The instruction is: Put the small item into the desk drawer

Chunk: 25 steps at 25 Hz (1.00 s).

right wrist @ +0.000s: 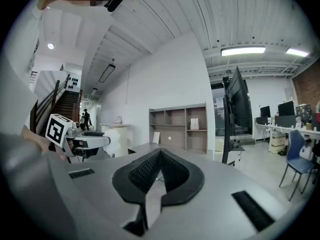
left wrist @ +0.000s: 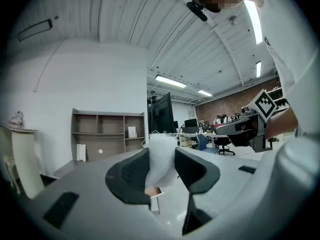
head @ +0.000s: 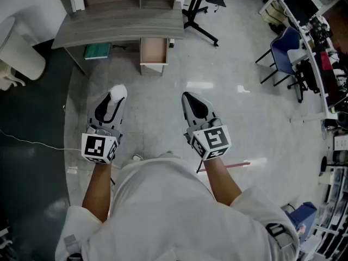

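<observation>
Head view looks down on a long grey wooden desk at the far side of the shiny floor. Under its top, a pale wooden drawer is pulled out. It looks bare inside.

The drawer lies straight ahead, well apart from both grippers. In this view it sits between them, a little closer to the left one's side. So the item has to go forward and a bit to the right to get over the open box.

The left gripper points at the desk. In the left gripper view, its two dark pads are clamped on the small white soft-looking lump, one pad on each side.

The right gripper points the same way. In the right gripper view, the right gripper has its pads pressed together with nothing between them. The left one is the one that must do the job.

The lump is white and a bit cloudy, like crumpled wrap or foam. It stands up tall along the jaws, and its rounded top pokes out past the tips. It looks light and squashy, so it should probably drop out easily once the pads let go.
</observation>
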Tool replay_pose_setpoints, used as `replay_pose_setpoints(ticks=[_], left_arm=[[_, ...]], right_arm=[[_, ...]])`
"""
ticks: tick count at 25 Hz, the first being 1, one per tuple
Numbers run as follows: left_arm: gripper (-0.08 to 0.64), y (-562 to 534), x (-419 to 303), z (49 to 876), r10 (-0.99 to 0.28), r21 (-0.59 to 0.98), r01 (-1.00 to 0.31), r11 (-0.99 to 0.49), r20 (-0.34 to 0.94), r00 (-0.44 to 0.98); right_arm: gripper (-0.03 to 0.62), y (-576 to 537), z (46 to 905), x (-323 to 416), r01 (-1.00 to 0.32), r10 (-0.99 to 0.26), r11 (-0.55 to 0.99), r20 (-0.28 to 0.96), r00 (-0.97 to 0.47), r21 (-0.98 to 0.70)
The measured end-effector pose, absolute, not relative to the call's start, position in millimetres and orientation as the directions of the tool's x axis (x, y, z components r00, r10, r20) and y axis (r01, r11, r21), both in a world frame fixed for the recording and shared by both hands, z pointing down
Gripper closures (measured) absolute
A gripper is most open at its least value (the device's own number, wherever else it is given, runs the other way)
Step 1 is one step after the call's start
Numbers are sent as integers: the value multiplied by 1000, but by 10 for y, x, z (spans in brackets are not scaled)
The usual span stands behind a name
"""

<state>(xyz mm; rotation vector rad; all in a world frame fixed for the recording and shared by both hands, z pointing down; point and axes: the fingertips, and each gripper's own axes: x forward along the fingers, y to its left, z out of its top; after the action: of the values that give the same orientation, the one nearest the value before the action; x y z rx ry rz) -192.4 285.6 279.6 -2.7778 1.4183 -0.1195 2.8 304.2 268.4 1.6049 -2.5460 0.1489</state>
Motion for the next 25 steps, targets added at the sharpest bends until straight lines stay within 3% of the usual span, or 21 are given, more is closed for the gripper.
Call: replay_pose_setpoints(ticks=[9, 25], left_arm=[[396, 3067, -1672, 2855, -825, -34, -825, -563, 71, 560], [396, 2749, -1407, 3301, -823, 10, -833, -553, 144, 549]], right_arm=[[595, 3289, 2858, 162, -831, -817, 542, 154, -556, -125], [595, 3224, 3490, 579, -847, -804, 491, 269, -530, -203]])
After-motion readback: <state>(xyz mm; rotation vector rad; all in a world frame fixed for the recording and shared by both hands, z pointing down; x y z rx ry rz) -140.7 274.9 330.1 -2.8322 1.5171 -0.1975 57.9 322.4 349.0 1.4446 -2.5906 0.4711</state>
